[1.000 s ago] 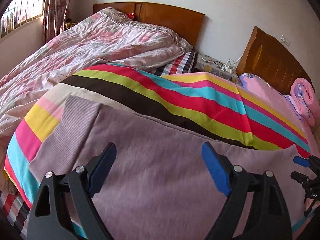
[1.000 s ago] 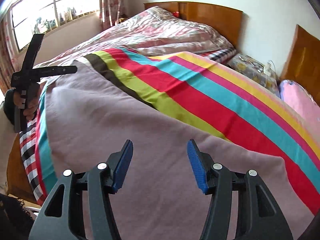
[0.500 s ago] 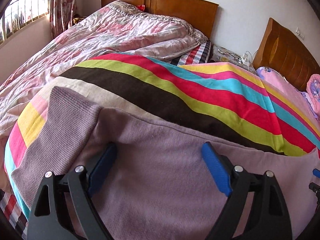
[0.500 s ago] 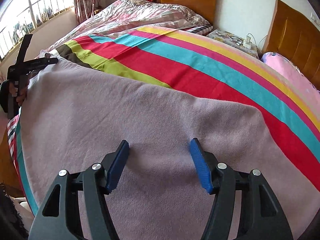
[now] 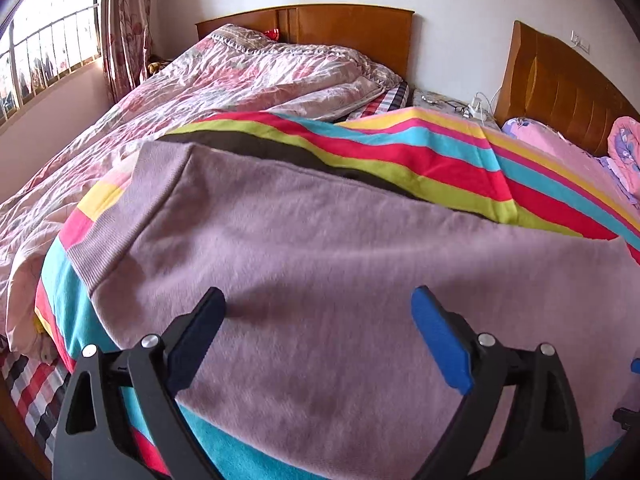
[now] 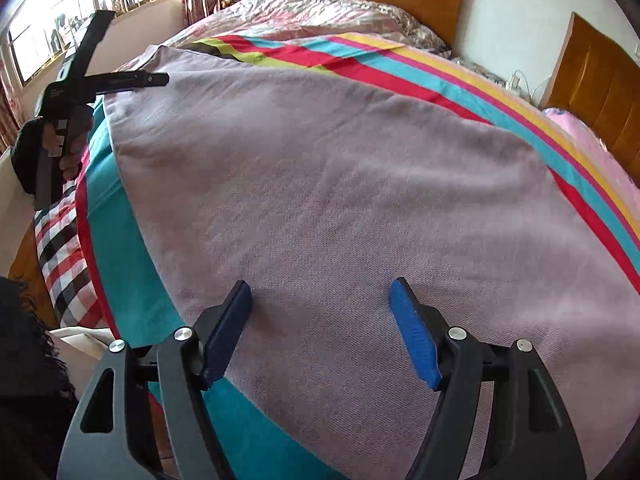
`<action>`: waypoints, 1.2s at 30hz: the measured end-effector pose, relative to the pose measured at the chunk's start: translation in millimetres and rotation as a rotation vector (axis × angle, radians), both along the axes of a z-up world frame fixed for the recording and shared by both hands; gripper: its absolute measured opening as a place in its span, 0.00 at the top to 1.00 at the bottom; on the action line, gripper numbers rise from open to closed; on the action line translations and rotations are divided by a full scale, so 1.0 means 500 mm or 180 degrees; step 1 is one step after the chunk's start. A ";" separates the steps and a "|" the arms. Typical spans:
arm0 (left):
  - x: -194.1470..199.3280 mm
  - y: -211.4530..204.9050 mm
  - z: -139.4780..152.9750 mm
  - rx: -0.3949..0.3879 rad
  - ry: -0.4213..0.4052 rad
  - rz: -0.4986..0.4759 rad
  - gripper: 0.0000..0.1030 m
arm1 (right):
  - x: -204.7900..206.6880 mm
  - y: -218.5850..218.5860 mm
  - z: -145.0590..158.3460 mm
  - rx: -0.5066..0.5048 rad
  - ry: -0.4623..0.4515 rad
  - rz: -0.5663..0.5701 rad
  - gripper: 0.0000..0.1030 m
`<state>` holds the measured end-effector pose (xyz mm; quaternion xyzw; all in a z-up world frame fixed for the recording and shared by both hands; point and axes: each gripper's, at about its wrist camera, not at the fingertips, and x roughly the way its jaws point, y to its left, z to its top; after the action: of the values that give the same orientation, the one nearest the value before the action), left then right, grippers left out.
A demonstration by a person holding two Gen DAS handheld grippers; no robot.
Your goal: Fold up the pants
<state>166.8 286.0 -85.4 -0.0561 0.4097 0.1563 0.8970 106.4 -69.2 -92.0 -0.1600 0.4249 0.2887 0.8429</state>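
Mauve knit pants are laid flat across a striped blanket on the bed, with a ribbed band seen at their far left end in the left wrist view and the near hem close to the bed's front edge. The cloth looks doubled already, though how many layers lie there cannot be told; the step in hand is judged to be a release after one fold, or the approach to the next. The left tongs are held low over the left part of the pants, their jaws opening wide, and nothing is clamped between the pads, only flat cloth beneath them. The right tongs are held the same way over the near middle of the pants, jaws also opening, with no fabric pinched. In the right wrist view the left tongs are seen at the far left, by the ribbed end, borne by a hand. For the next move an edge would have to be found and pinched by each pair of tongs, probably at one end, then lifted and carried over to the other. Beyond the blanket a pink quilt and a wooden headboard are seen.
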 end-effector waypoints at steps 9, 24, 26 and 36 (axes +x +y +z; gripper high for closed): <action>-0.066 -0.233 0.140 0.0196 -0.0394 -0.0734 0.02 | -0.050 -0.293 0.073 0.0273 -0.0413 -0.1157 0.28; -0.059 -0.470 -0.030 -0.0146 0.0433 -0.1531 0.02 | -0.077 -0.567 -0.004 0.0276 -0.0152 -0.2068 0.29; -0.077 -0.437 0.002 -0.0381 0.0267 -0.1459 0.02 | -0.072 -0.548 0.024 0.0120 -0.0213 -0.2073 0.29; -0.155 -0.177 0.031 -0.0867 -0.0047 -0.0284 0.02 | 0.078 -0.170 0.129 0.0245 -0.0647 -0.0507 0.28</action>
<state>89.5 197.6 -69.6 -0.1603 0.4225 0.0588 0.8901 145.2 -154.4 -27.5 -0.1217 0.3372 0.2193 0.9074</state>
